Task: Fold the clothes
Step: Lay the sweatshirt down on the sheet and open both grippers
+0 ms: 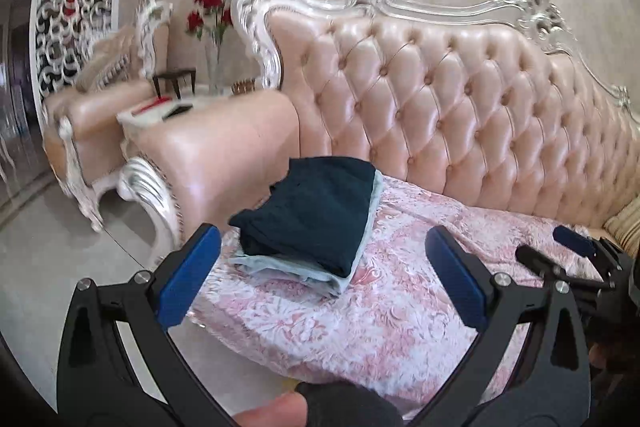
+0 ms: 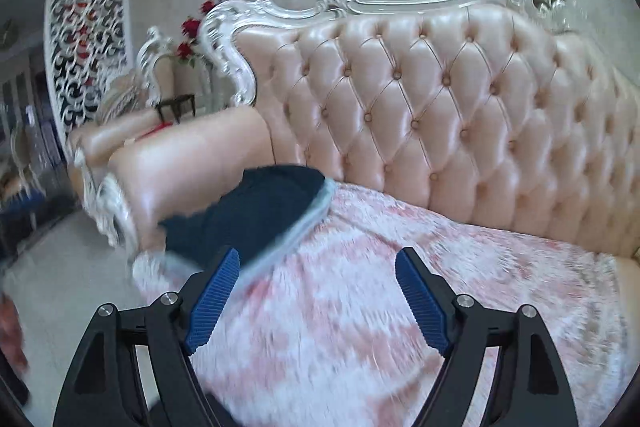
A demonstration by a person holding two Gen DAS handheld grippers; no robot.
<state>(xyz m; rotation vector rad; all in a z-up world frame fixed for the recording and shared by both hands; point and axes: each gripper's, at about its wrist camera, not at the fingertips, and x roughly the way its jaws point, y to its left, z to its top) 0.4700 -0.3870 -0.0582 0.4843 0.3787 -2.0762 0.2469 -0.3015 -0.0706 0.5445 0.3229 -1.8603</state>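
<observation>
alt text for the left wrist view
An open left hand-held gripper hovers before a folded dark garment stacked on a folded pale blue garment, on a pink floral cover over a tufted sofa.

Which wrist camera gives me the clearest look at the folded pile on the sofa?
The left wrist view: the folded pile is sharp and whole there, a dark garment on pale blue ones, lying on the pink floral cover. The right wrist view shows the same pile smeared by blur, its near edge hidden behind a blue finger.
</observation>
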